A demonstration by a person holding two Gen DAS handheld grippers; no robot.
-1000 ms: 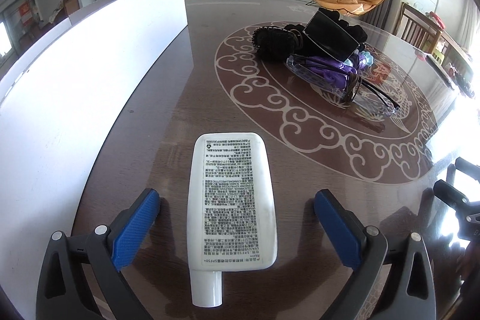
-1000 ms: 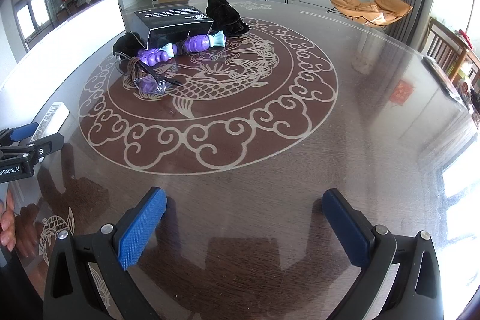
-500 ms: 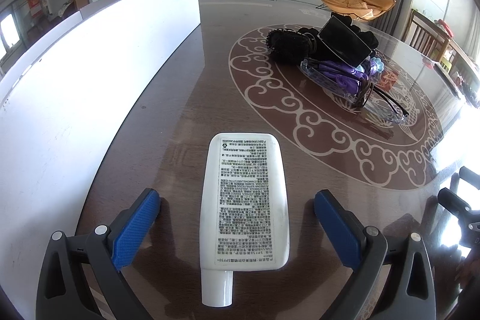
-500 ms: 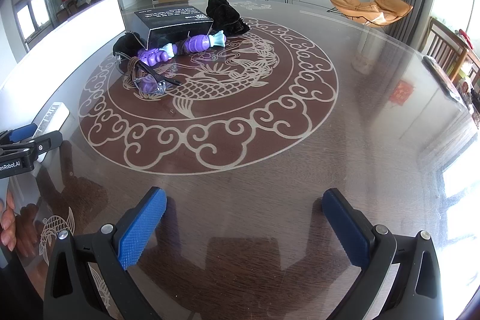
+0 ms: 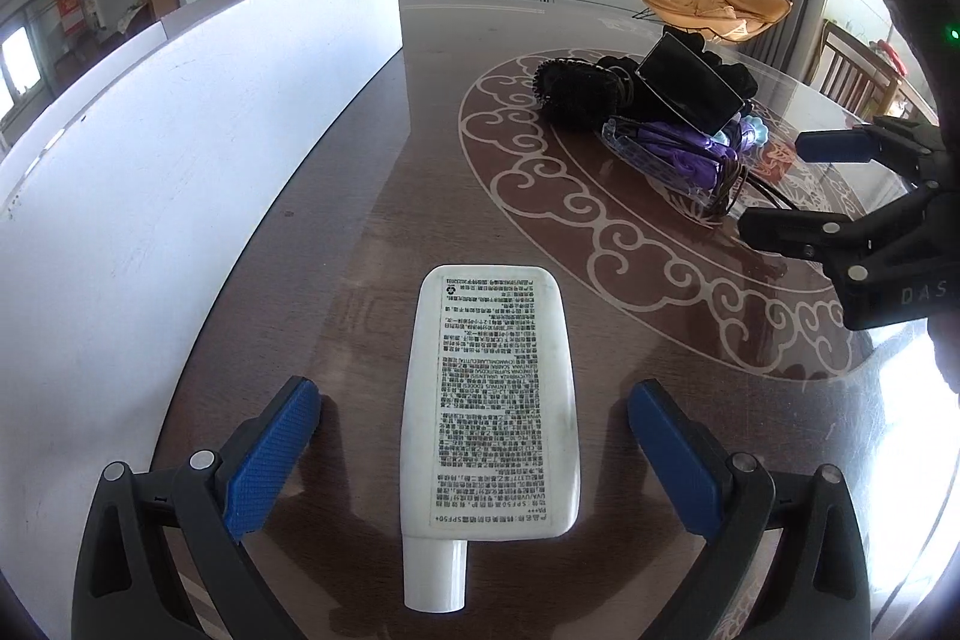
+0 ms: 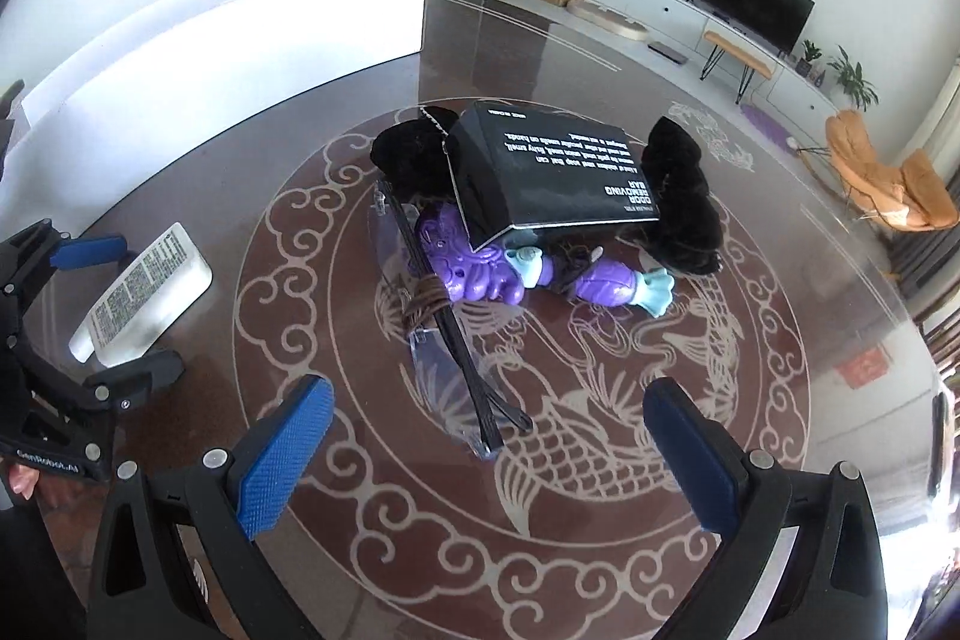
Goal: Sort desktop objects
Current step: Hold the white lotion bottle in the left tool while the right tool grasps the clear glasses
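A white tube (image 5: 492, 400) with black print lies flat on the table, cap toward the camera, between the spread blue pads of my left gripper (image 5: 474, 460), which is open and not touching it. The tube (image 6: 144, 292) also shows at the left of the right wrist view. My right gripper (image 6: 486, 454) is open above a pile at the table's centre: a black box (image 6: 552, 172), a purple toy figure (image 6: 480, 268), glasses (image 6: 456, 358) and black fabric (image 6: 684, 196). In the left wrist view the right gripper (image 5: 804, 184) hangs at the right edge near that pile (image 5: 660, 112).
A long white box wall (image 5: 180, 148) runs along the table's left side. The dark round table (image 6: 600, 520) has a pale swirl and fish pattern. A person's fingers (image 6: 18, 481) hold the left gripper's handle. Chairs stand beyond the far right rim.
My right gripper has swung left and forward, from bare tabletop to over the pile of objects. My left gripper has shifted slightly; the tube stays lying between its open pads.
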